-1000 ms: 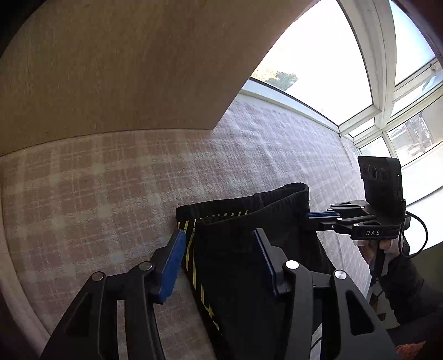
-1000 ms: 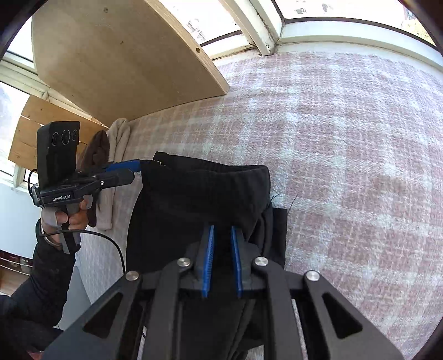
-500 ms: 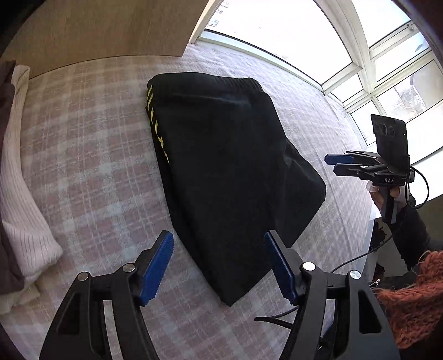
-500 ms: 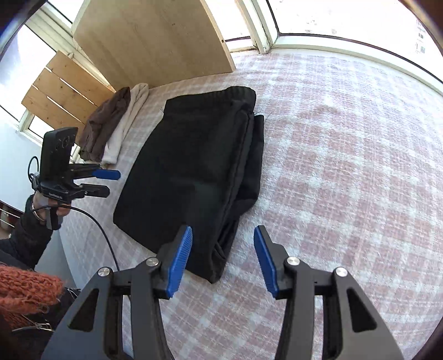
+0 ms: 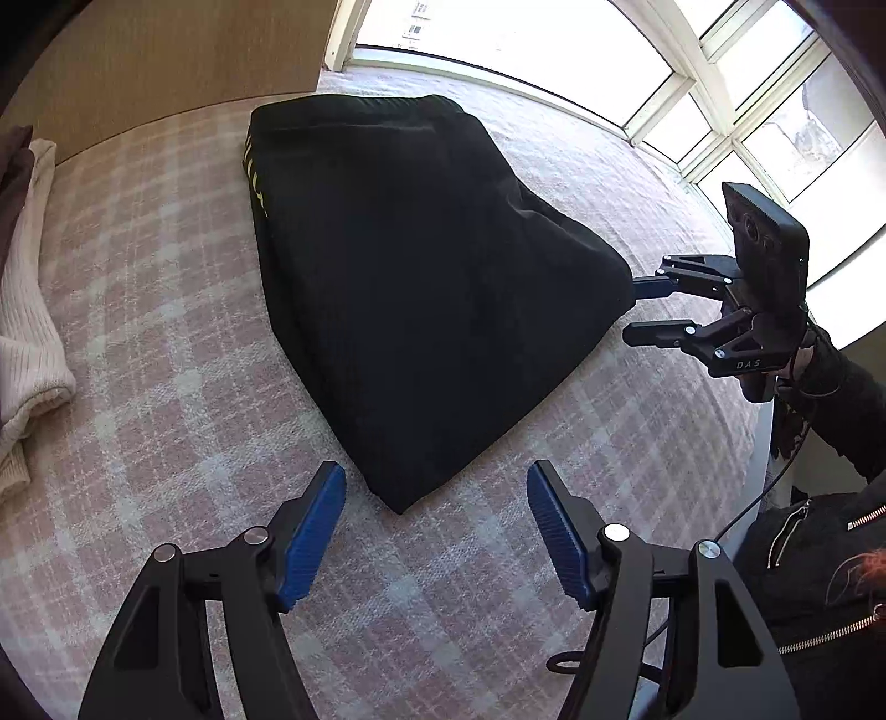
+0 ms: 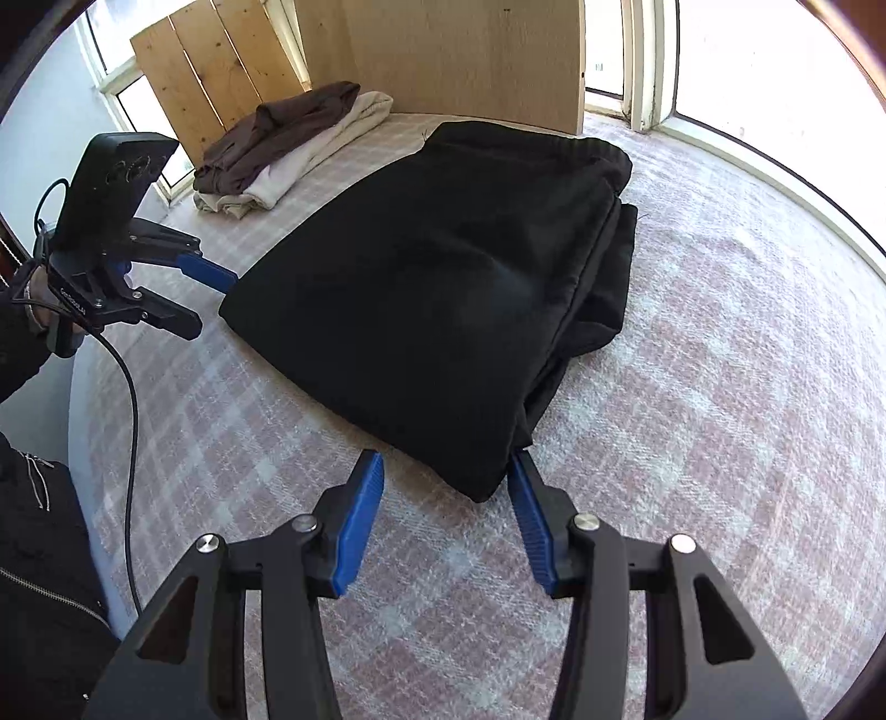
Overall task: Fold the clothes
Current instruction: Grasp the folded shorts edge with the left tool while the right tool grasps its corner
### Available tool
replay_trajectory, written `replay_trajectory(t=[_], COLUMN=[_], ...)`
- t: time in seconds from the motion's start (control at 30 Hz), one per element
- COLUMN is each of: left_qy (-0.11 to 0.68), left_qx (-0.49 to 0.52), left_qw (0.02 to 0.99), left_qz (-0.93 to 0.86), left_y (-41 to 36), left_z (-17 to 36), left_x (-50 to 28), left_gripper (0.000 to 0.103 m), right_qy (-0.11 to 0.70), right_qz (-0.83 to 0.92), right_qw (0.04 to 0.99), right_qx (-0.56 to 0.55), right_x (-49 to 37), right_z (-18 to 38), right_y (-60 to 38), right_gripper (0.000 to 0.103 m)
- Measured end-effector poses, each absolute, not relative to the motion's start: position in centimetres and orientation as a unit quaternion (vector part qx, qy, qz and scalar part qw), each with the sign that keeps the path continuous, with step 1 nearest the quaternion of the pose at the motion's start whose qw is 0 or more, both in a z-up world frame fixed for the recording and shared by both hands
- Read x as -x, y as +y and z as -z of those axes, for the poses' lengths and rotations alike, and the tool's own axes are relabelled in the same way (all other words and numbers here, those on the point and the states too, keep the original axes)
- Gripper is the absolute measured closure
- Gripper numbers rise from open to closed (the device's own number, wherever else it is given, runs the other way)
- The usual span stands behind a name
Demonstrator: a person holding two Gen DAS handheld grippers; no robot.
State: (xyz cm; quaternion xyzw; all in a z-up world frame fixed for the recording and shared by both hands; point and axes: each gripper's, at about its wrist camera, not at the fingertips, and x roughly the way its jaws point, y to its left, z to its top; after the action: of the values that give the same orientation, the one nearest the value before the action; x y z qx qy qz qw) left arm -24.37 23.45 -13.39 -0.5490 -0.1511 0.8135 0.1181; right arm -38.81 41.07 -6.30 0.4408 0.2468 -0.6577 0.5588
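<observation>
A black garment (image 5: 421, 277), folded over, with a yellow-marked edge at its left, lies flat on the pink plaid cloth; it also shows in the right wrist view (image 6: 443, 288). My left gripper (image 5: 437, 498) is open and empty, its near corner of the garment just beyond the fingertips. My right gripper (image 6: 446, 487) is open, with the garment's other near corner between its fingertips, touching the right finger. Each gripper shows in the other's view: the right one (image 5: 642, 310) and the left one (image 6: 210, 299), both open at the garment's edges.
A stack of folded clothes, brown (image 6: 277, 133) on cream (image 6: 310, 160), lies at the back left; its cream sleeve shows in the left wrist view (image 5: 27, 310). Wooden boards (image 6: 443, 50) stand behind. Windows ring the far side. The plaid cloth (image 6: 747, 387) spreads right.
Both grippers have let go of the garment's far end, opened and pulled back to its near corners. The right gripper was shut a second ago. The garment now lies folded over.
</observation>
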Motion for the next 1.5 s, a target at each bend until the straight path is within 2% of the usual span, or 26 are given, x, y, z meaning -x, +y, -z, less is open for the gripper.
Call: replay_trajectory(t=[0.13,0.23,0.33,0.37,0.4,0.43,0.5,0.63,0.7,0.8,0.87,0.9,0.97,1.2,1.33,1.43,1.47,1.5], left_qy=[-0.133,-0.120,-0.098,-0.101,-0.111,-0.125,-0.158,-0.146,-0.142,-0.137,-0.126,-0.121,-0.141,-0.210,-0.198,-0.175,-0.157,-0.137], left_qx=[0.555,0.553,0.551,0.549,0.548,0.546,0.537,0.538,0.542,0.541,0.542,0.543,0.547,0.523,0.556,0.558,0.554,0.547], left_qw=[0.120,0.127,0.130,0.131,0.133,0.137,0.147,0.149,0.153,0.160,0.162,0.163,0.162,0.186,0.176,0.161,0.143,0.119], left_qz=[-0.812,-0.815,-0.819,-0.819,-0.818,-0.817,-0.816,-0.817,-0.814,-0.814,-0.815,-0.815,-0.809,-0.805,-0.788,-0.795,-0.805,-0.817], left_y=[24.1,24.7,25.2,25.0,24.6,24.0,22.9,23.0,23.7,23.9,24.0,24.0,23.4,22.1,22.9,23.1,23.2,23.1], left_z=[13.6,13.4,13.5,13.4,13.4,13.4,13.3,13.5,13.9,13.8,13.7,13.8,14.0,12.7,14.6,14.5,14.3,13.9], left_x=[24.8,25.1,25.4,25.5,25.5,25.5,25.4,25.7,26.2,26.6,26.7,26.6,26.6,24.7,24.4,24.0,23.7,23.2], left_gripper=[0.038,0.045,0.061,0.070,0.076,0.079,0.088,0.087,0.081,0.081,0.081,0.085,0.097,0.097,0.097,0.095,0.083,0.063], right_qy=[0.268,0.268,0.247,0.236,0.221,0.205,0.188,0.233,0.238,0.224,0.215,0.210,0.197,0.117,0.150,0.123,0.099,0.076], right_qz=[0.651,0.645,0.632,0.628,0.627,0.625,0.622,0.623,0.620,0.611,0.609,0.608,0.602,0.600,0.592,0.588,0.586,0.582], right_qw=[0.562,0.574,0.585,0.588,0.589,0.590,0.596,0.600,0.605,0.612,0.611,0.610,0.612,0.626,0.606,0.611,0.615,0.618], right_qx=[-0.434,-0.428,-0.445,-0.452,-0.460,-0.467,-0.472,-0.444,-0.439,-0.449,-0.458,-0.462,-0.473,-0.483,-0.510,-0.516,-0.519,-0.523], right_x=[38.2,37.8,38.5,38.9,39.4,40.0,40.7,40.4,40.3,40.9,41.4,41.6,42.1,43.0,42.3,42.3,42.8,43.4], right_z=[6.6,6.6,7.0,7.0,6.9,6.8,6.5,6.4,6.6,7.0,7.1,7.2,7.0,4.0,6.1,5.8,5.3,4.9], right_y=[39.9,39.3,39.4,39.5,39.7,39.9,40.3,39.4,38.7,38.0,38.0,38.1,38.4,41.5,41.5,41.5,41.7,41.9], right_gripper=[0.057,0.057,0.057,0.058,0.066,0.072,0.075,0.075,0.075,0.075,0.079,0.088,0.092,0.094,0.094,0.094,0.094,0.094])
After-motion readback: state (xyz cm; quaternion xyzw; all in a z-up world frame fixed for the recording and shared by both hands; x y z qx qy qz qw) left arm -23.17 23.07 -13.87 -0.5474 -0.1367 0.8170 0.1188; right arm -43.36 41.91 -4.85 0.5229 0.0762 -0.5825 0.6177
